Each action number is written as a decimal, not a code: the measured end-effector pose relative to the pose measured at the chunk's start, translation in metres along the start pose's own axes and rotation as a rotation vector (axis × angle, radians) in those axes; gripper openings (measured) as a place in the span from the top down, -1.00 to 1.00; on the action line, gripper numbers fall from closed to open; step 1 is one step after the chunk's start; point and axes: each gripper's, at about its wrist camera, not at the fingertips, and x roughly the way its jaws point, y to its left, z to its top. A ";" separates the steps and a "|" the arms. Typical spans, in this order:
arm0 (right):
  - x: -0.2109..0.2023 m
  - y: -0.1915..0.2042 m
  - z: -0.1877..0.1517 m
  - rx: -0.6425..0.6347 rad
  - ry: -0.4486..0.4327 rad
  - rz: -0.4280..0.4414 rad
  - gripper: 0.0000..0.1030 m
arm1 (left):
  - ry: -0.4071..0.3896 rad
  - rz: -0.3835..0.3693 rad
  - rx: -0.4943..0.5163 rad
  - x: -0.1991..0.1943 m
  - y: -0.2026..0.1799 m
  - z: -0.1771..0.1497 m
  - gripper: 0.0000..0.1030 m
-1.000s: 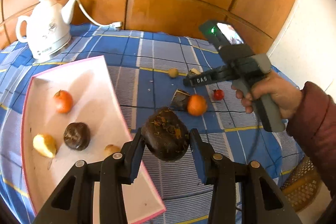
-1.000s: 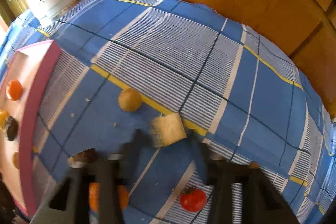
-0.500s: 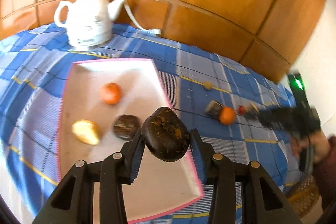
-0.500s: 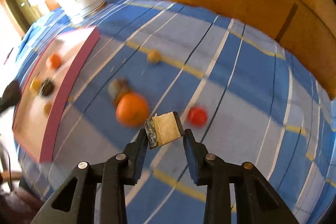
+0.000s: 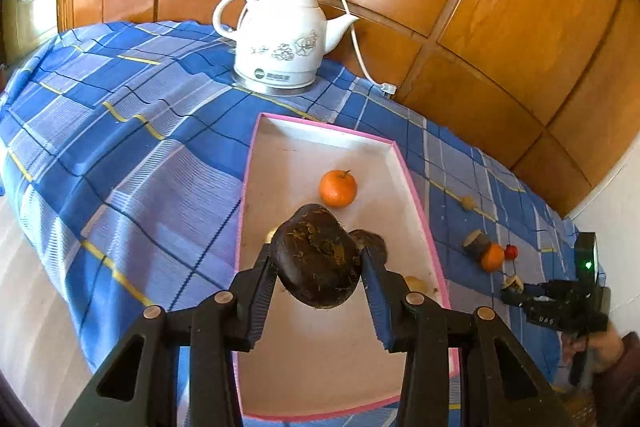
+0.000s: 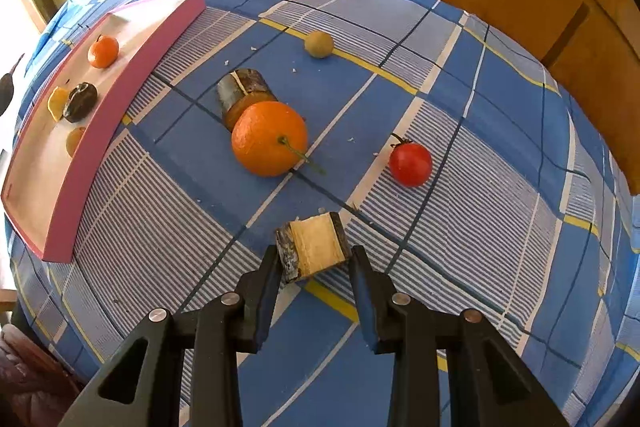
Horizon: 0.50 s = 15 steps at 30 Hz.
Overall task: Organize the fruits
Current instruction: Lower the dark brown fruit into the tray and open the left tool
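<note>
My left gripper point(image 5: 318, 269) is shut on a dark brown, rough-skinned fruit point(image 5: 316, 259) and holds it above the white, pink-rimmed tray point(image 5: 412, 195). In the tray lie a small orange point(image 5: 338, 188), another dark fruit point(image 5: 374, 241) and a small yellowish fruit point(image 5: 416, 283). My right gripper point(image 6: 314, 263) is shut on a short cut piece of cane with a pale face point(image 6: 314, 249), held over the blue checked cloth. Beyond it on the cloth lie a large orange point(image 6: 270, 139), a red tomato point(image 6: 411, 163), a second cane piece point(image 6: 244, 95) and a small brown round fruit point(image 6: 319, 44).
A white electric kettle point(image 5: 284, 39) with its cord stands behind the tray, against the wooden wall panels. The tray's pink side wall point(image 6: 120, 87) rises left of the loose fruit. A person's hand and dark red sleeve point(image 5: 616, 355) hold the right gripper at the table's right edge.
My left gripper has swung left with the dark fruit, from beside the tray to above it. My right gripper has closed on the cane piece and drawn it back from the other fruit.
</note>
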 end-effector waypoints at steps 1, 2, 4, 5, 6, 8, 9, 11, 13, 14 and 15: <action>0.000 0.001 0.000 -0.005 0.000 -0.003 0.33 | 0.007 -0.011 0.003 0.004 -0.003 0.003 0.16; 0.001 0.005 0.002 -0.012 0.001 -0.006 0.33 | 0.015 -0.023 0.009 0.009 -0.009 0.005 0.16; 0.000 0.006 0.003 -0.019 0.001 -0.005 0.33 | 0.027 -0.038 0.028 0.020 -0.021 0.012 0.16; 0.000 0.006 0.002 -0.021 0.001 -0.003 0.33 | 0.034 -0.041 0.044 0.027 -0.029 0.015 0.16; 0.000 0.008 0.003 -0.022 0.001 -0.002 0.33 | 0.039 -0.042 0.059 0.034 -0.036 0.019 0.16; -0.001 0.012 0.004 -0.028 0.001 -0.003 0.33 | 0.056 -0.041 0.082 0.049 -0.046 0.027 0.16; -0.002 0.011 0.003 -0.030 0.001 -0.004 0.33 | 0.063 -0.042 0.092 0.057 -0.051 0.031 0.16; -0.001 0.010 0.003 -0.036 0.000 -0.006 0.33 | 0.075 -0.034 0.115 0.073 -0.062 0.039 0.16; 0.000 0.010 0.005 -0.037 -0.001 -0.006 0.33 | 0.091 -0.033 0.135 0.088 -0.070 0.044 0.16; 0.000 0.010 0.005 -0.037 -0.001 -0.006 0.33 | 0.098 -0.021 0.137 0.098 -0.072 0.046 0.16; 0.000 0.010 0.006 -0.039 -0.002 -0.006 0.33 | 0.107 -0.010 0.138 0.105 -0.074 0.048 0.16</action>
